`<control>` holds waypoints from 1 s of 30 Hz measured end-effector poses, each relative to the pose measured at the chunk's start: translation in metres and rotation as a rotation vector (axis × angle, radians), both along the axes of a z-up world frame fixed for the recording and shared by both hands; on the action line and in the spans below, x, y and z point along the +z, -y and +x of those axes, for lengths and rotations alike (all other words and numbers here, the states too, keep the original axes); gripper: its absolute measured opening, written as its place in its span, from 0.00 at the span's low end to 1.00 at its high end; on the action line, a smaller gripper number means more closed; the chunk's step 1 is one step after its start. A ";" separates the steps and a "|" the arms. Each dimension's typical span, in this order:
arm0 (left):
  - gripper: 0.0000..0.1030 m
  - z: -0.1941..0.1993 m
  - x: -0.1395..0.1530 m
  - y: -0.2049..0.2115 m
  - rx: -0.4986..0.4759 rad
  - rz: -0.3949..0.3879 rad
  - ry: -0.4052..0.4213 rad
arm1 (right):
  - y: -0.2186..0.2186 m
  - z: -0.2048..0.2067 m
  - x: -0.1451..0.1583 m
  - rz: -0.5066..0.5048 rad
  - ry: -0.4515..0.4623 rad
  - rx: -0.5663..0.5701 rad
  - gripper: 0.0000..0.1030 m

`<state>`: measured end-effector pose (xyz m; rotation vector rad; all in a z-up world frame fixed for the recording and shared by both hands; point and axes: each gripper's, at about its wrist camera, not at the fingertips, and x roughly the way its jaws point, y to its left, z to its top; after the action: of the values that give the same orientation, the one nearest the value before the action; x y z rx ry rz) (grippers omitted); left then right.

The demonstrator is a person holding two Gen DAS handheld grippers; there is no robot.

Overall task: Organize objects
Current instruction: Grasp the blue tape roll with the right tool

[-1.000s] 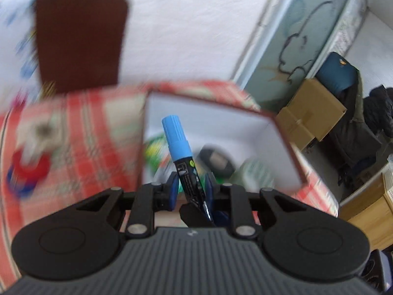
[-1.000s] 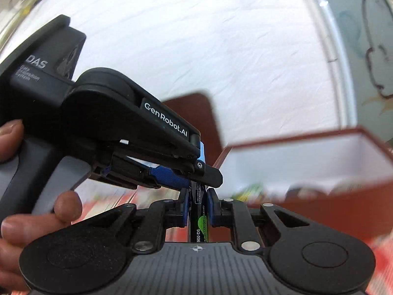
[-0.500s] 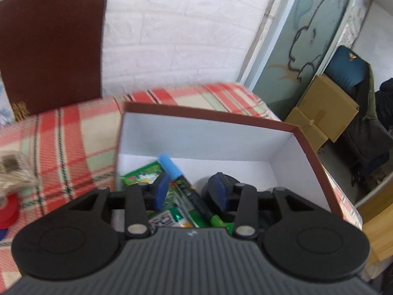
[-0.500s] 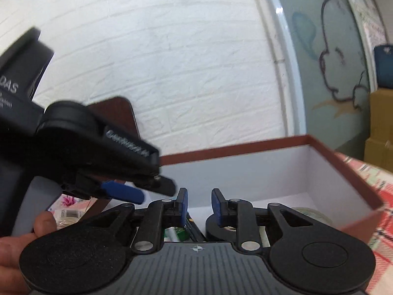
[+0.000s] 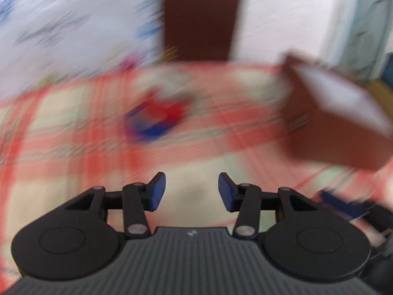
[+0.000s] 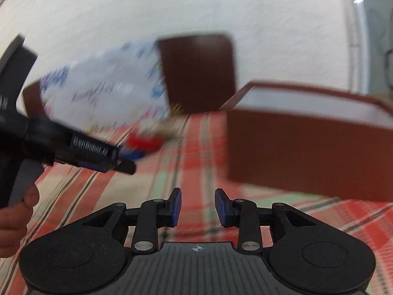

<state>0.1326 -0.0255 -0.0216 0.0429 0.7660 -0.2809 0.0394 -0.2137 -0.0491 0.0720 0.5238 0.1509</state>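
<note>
My left gripper (image 5: 191,188) is open and empty above the checked tablecloth (image 5: 73,132); its view is blurred by motion. A blurred red and blue object (image 5: 154,119) lies on the cloth ahead of it. The brown box (image 5: 336,123) with a white inside stands to the right. My right gripper (image 6: 197,206) is open and empty, low over the cloth (image 6: 186,152). The brown box (image 6: 307,142) stands ahead to its right. The left gripper (image 6: 108,157) shows at the left of the right wrist view, near the red and blue object (image 6: 145,145). The marker is out of sight.
A brown chair back (image 5: 200,17) stands behind the table against the white brick wall (image 6: 147,12). A white printed bag or sheet (image 6: 103,93) shows blurred at the back left. A hand (image 6: 14,211) holds the left gripper's handle.
Both grippers held the blue-capped marker over the box, let it go inside, then opened wider and swung left and back, away from the box.
</note>
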 end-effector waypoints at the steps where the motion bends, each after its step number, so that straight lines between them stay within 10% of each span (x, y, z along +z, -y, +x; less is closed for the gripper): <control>1: 0.48 0.001 -0.010 -0.017 0.050 0.035 -0.001 | -0.010 0.005 -0.002 -0.018 -0.014 0.027 0.30; 5: 0.56 0.005 -0.022 -0.081 0.226 0.074 0.098 | -0.040 0.045 0.000 -0.047 -0.012 0.081 0.38; 7: 0.78 0.005 -0.034 -0.106 0.277 0.036 0.164 | -0.054 0.069 0.001 -0.023 -0.010 0.119 0.40; 19: 0.80 0.006 -0.039 -0.117 0.286 -0.066 0.183 | -0.114 0.171 -0.010 -0.098 -0.050 0.119 0.62; 30: 0.81 0.005 -0.039 -0.116 0.285 -0.067 0.181 | -0.090 0.056 -0.011 -0.116 -0.071 0.173 0.55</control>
<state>0.1373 0.0900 -0.0603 -0.1026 0.5734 -0.0302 0.0950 -0.1240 -0.0604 -0.0819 0.6082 0.2877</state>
